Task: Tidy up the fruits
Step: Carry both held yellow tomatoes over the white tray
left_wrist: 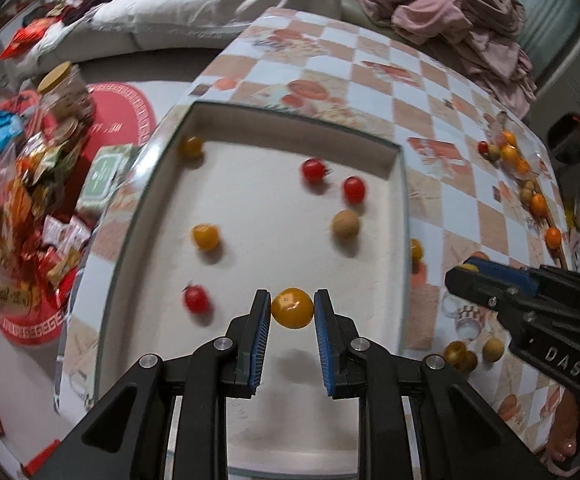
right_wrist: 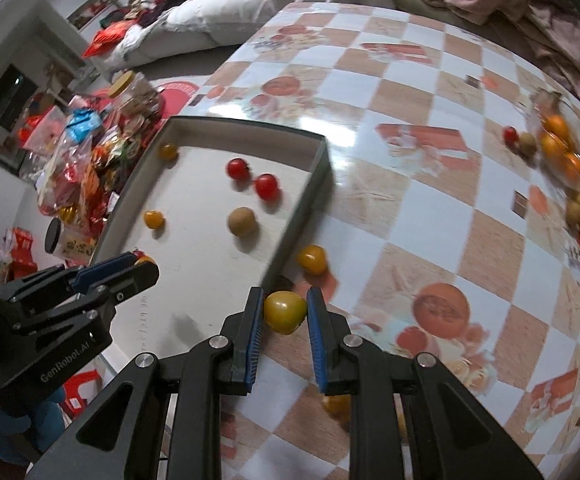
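A yellow tomato [left_wrist: 292,308] sits clamped between the jaws of the left gripper [left_wrist: 292,312], above the near part of the tray [left_wrist: 404,216]; inside the tray lie three red tomatoes, two more yellow ones and a brown round fruit [left_wrist: 345,224]; the right gripper [right_wrist: 284,314] has its jaws closed on a second yellow tomato [right_wrist: 284,311], just outside the tray's right wall, above the checkered table [right_wrist: 410,208]; another yellow tomato [right_wrist: 312,259] rests on the table beside that wall; a scatter of oranges [right_wrist: 558,148] and small fruits lies far right of the tray.
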